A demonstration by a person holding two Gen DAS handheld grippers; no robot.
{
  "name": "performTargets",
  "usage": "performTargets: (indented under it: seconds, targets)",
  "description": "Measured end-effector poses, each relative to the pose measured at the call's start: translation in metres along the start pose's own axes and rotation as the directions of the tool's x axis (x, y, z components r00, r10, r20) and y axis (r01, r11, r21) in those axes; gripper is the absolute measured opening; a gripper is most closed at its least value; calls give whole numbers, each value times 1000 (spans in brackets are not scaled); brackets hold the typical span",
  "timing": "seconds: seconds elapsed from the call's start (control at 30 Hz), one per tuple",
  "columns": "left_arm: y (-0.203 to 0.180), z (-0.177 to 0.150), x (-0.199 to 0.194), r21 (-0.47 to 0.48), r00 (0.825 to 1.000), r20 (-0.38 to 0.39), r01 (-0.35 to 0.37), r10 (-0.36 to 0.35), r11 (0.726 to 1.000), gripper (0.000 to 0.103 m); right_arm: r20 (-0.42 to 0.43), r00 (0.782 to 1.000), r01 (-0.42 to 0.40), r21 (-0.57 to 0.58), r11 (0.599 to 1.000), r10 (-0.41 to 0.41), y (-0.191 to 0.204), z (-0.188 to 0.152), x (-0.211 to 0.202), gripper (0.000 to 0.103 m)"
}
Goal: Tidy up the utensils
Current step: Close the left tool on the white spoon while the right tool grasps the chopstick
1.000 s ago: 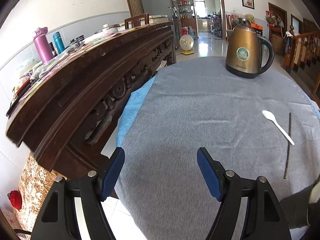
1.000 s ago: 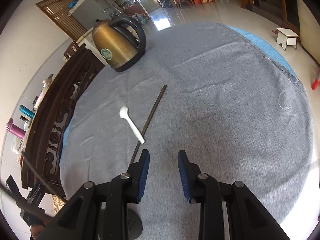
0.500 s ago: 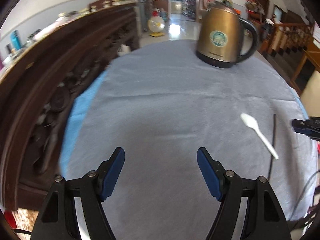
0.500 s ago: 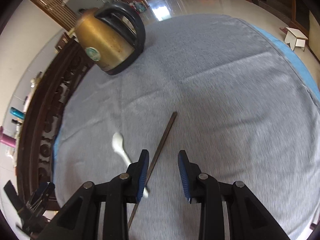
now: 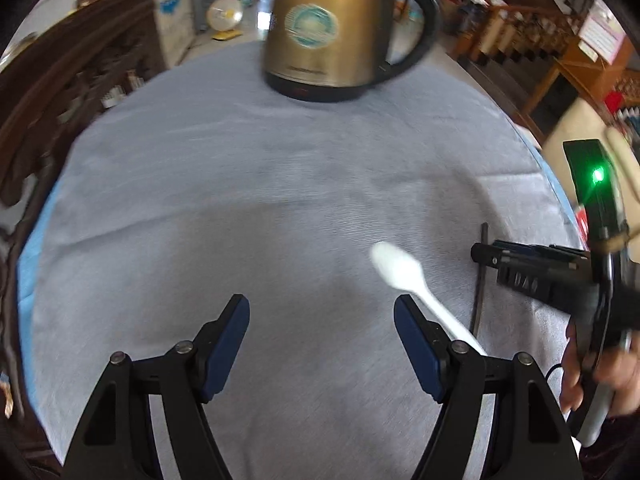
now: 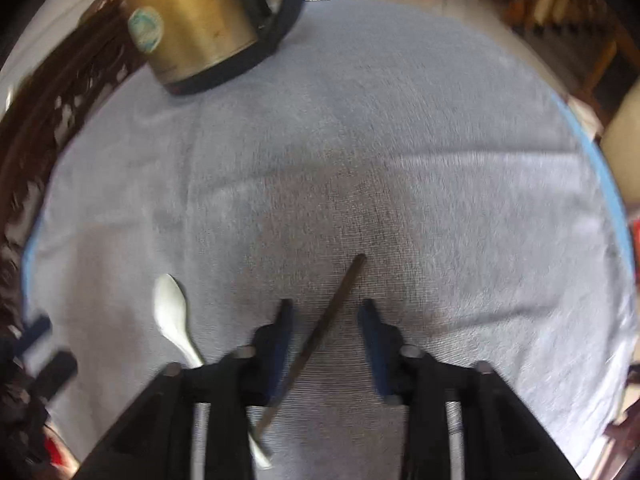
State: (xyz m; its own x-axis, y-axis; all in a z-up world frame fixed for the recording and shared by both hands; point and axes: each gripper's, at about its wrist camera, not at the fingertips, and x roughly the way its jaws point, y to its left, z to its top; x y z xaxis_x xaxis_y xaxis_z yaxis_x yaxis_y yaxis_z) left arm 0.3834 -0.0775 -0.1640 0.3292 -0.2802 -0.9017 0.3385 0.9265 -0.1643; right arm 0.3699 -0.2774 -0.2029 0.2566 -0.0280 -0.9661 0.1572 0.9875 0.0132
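**Both grippers open; chopstick lying between the right jaws**

Your left gripper [image 5: 322, 322] is hanging over the grey cloth [image 5: 240, 200] with its jaws spread wide and nothing between them. The blue pads are touching nothing. The white spoon [image 5: 404, 276] is lying on the cloth just outside the right-hand finger, its bowl ahead of that fingertip and its handle running back beside and behind it. Whether handle and finger are touching, you cannot tell. The kettle [image 5: 336, 28] is standing well ahead of the jaws, at the far side of the cloth.

Your right gripper [image 6: 326, 320] is sitting low over the cloth with its jaws open at a moderate gap, narrower than the left's. The dark chopstick [image 6: 320, 336] is lying slantwise in that gap: its far tip is poking out ahead of the fingertips, toward the right-hand one, and its near end is passing under the left-hand finger. Neither pad is visibly pressing on it. The spoon [image 6: 172, 316] is lying outside the left-hand finger, its handle crossing under the gripper body. In the left wrist view, the right gripper [image 5: 486, 254] is reaching across the chopstick [image 5: 480, 276].
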Motion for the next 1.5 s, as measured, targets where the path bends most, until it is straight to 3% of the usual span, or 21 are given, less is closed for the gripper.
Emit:
performTargets:
  seconds: [0.07,0.27,0.37,0.4,0.47,0.53,0.63,0.9,1.07,1.17,1.3,1.4,1.5]
  targets:
    - [-12,9,16,21,999,-31,27,-26,999,75,28,999,20,-41,999,-19,2,-5,-1,18]
    - [-47,19,55,69,995,-86,65,-59,995,75,71,997,-40,-37,999,43,-22,-16,-5,10]
    - [-59,19,61,102,998,-51,52,-47,993,74,79,995,-60,-47,997,63,-29,-21,-6,10]
    - [-62,19,61,111,998,-36,48,-44,993,71,81,994,-66,-48,997,69,-32,-22,-6,10]
    - [-65,18,61,139,1000,2,21,-22,990,43,81,994,-72,-45,996,75,-34,-21,-5,10]
    - [-65,16,60,186,1000,25,8,-13,982,35,77,995,-67,-52,996,71,-33,-21,-6,10]
    - [-58,12,55,216,999,22,30,-36,976,34,71,994,-74,-51,996,78,-33,-20,-7,9]
    - [-34,-11,36,342,1000,2,7,-8,940,31,48,990,-128,-38,991,130,-42,-25,-12,9]
    - [-18,-14,25,309,1000,20,13,-20,951,25,71,982,-177,-11,984,177,-47,-25,-21,8]
    - [-10,-20,8,280,998,58,6,-23,960,5,104,975,-199,-8,980,198,-52,-27,-34,8]
    - [-1,-25,-6,246,997,69,10,-28,969,5,137,976,-165,-23,986,166,-55,-35,-47,8]
    - [7,-30,-5,231,998,54,-1,-11,973,4,133,975,-176,-10,984,176,-60,-33,-48,12]
    - [9,-31,-1,215,999,34,0,-7,977,9,98,985,-146,9,989,145,-59,-24,-40,40]
